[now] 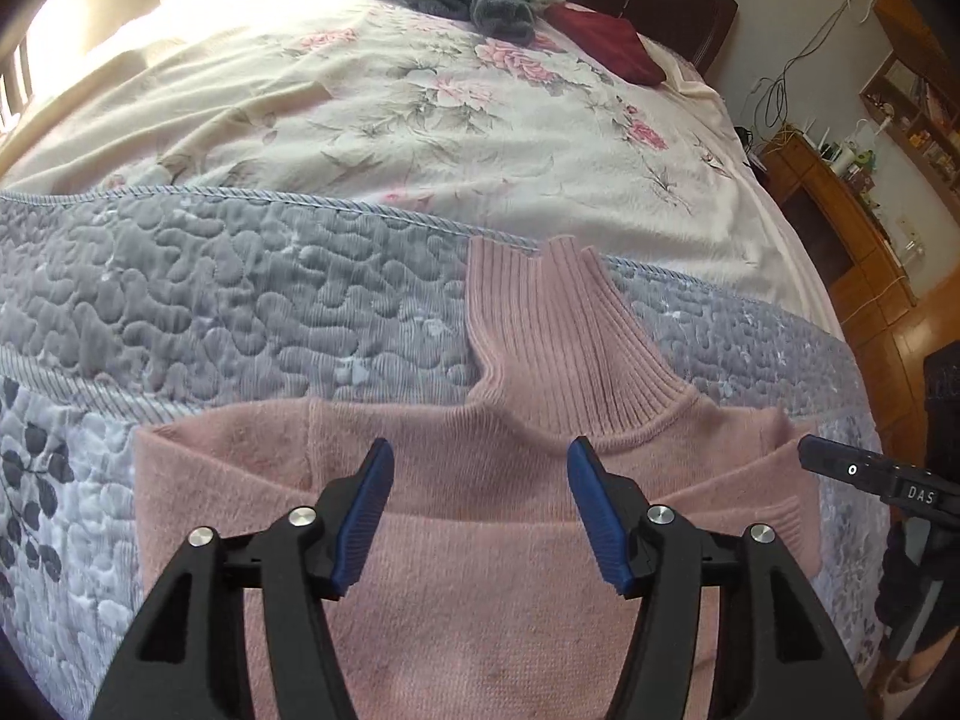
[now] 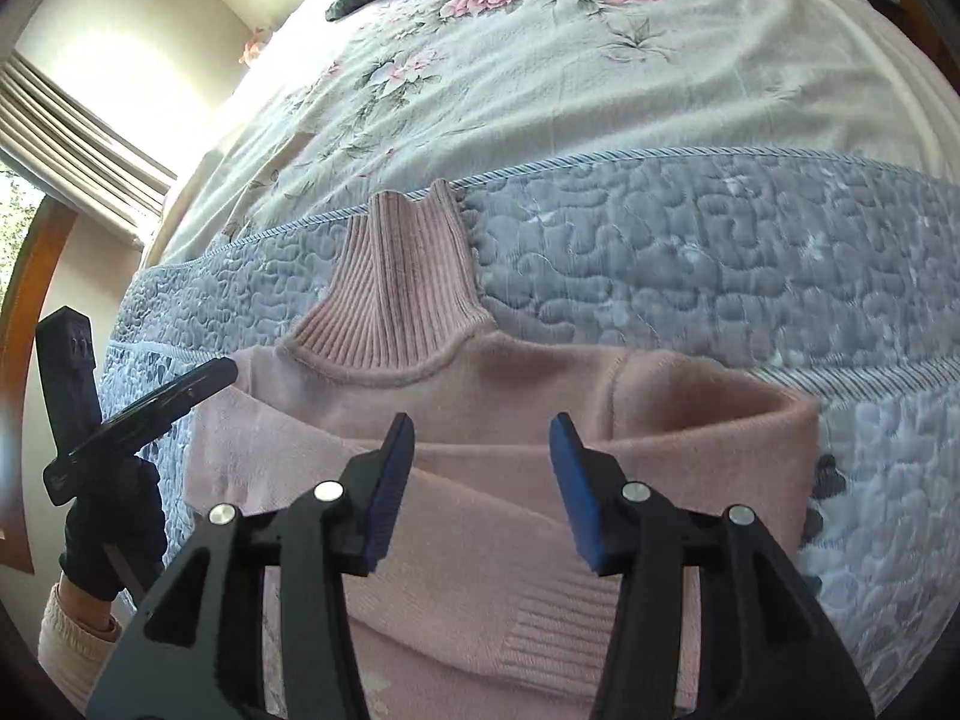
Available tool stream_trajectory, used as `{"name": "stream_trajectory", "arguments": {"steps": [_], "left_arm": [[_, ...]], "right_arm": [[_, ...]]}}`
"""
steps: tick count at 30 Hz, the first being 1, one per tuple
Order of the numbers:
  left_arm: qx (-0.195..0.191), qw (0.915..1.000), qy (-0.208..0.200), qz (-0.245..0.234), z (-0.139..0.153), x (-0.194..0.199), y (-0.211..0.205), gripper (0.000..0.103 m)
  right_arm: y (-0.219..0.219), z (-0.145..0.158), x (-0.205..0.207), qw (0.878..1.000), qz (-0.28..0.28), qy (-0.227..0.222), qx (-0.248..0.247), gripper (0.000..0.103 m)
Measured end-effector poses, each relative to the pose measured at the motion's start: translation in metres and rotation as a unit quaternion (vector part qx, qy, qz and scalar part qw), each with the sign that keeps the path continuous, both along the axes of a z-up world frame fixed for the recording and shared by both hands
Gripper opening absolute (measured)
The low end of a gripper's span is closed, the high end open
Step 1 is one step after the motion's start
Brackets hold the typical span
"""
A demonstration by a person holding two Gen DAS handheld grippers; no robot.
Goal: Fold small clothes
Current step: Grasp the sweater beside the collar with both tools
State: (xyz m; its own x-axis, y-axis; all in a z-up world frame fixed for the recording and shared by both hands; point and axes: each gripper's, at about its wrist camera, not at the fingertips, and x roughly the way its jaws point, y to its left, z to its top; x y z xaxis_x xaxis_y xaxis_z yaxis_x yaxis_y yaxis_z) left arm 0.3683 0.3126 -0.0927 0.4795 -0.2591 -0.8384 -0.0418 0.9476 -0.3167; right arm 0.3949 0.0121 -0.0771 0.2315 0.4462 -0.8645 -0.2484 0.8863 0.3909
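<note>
Sweater (image 1: 480, 540) prob folded; both grippers apart

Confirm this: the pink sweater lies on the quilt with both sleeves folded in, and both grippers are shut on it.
Not quite. The pink sweater lies on the quilt with sleeves folded in, but the left gripper and right gripper are both open above it, as each wrist view shows.

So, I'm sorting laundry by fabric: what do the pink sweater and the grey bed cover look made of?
Sweater: soft, slightly fuzzy knit, wool or acrylic, with a ribbed neck. Bed cover: quilted, stitched in puffy swirls, faintly shiny, probably synthetic.
</note>
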Motion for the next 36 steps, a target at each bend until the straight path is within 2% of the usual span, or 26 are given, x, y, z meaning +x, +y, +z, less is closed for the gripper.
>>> {"name": "stream_trajectory", "arguments": {"steps": [5,9,15,16,17,18,19,21,24,27,30,33,36], "left_arm": [[-0.010,0.9993,0.035,0.010,-0.027,0.052,-0.001,0.061],[-0.028,0.9978,0.059,0.012,-0.054,0.073,0.000,0.061],[-0.070,0.9961,0.053,0.005,-0.071,0.091,-0.007,0.057],[-0.074,0.9961,0.048,0.002,-0.070,0.093,-0.010,0.053],[-0.081,0.9956,0.046,-0.003,-0.070,0.096,-0.012,0.034],[-0.086,0.9951,0.048,-0.006,-0.071,0.098,-0.014,0.018],[-0.083,0.9953,0.048,-0.007,-0.071,0.100,-0.015,0.013],[-0.077,0.9962,0.036,-0.015,-0.067,0.099,-0.016,0.009],[-0.092,0.9955,0.005,-0.023,-0.053,0.090,-0.012,0.008],[-0.121,0.9912,-0.043,-0.033,-0.030,0.070,-0.006,0.008],[-0.124,0.9868,-0.087,-0.057,-0.007,0.045,-0.006,0.008],[-0.119,0.9832,-0.115,-0.077,0.007,0.020,-0.008,0.008],[-0.119,0.9808,-0.126,-0.090,0.009,-0.007,-0.007,0.008]], "right_arm": [[0.038,-0.026,0.052,1.000,0.010,0.022,0.012,0.048],[0.066,-0.043,0.080,1.000,0.018,0.023,-0.010,0.048],[0.085,-0.069,0.106,0.999,0.014,0.030,-0.030,0.048],[0.088,-0.072,0.108,0.999,0.015,0.030,-0.031,0.047],[0.091,-0.075,0.110,0.999,0.019,0.029,-0.038,0.037],[0.093,-0.076,0.111,0.998,0.024,0.026,-0.050,0.017],[0.092,-0.077,0.111,0.998,0.028,0.025,-0.052,0.016],[0.085,-0.069,0.108,0.999,0.025,0.011,-0.039,0.011],[0.070,-0.047,0.096,0.999,0.025,-0.021,-0.002,0.011],[0.057,-0.024,0.075,0.997,0.038,-0.056,0.028,0.011],[0.044,-0.001,0.049,0.993,0.053,-0.087,0.060,0.011],[0.034,0.011,0.023,0.990,0.063,-0.105,0.075,0.011],[0.028,0.016,-0.005,0.988,0.075,-0.117,0.068,0.010]]}}
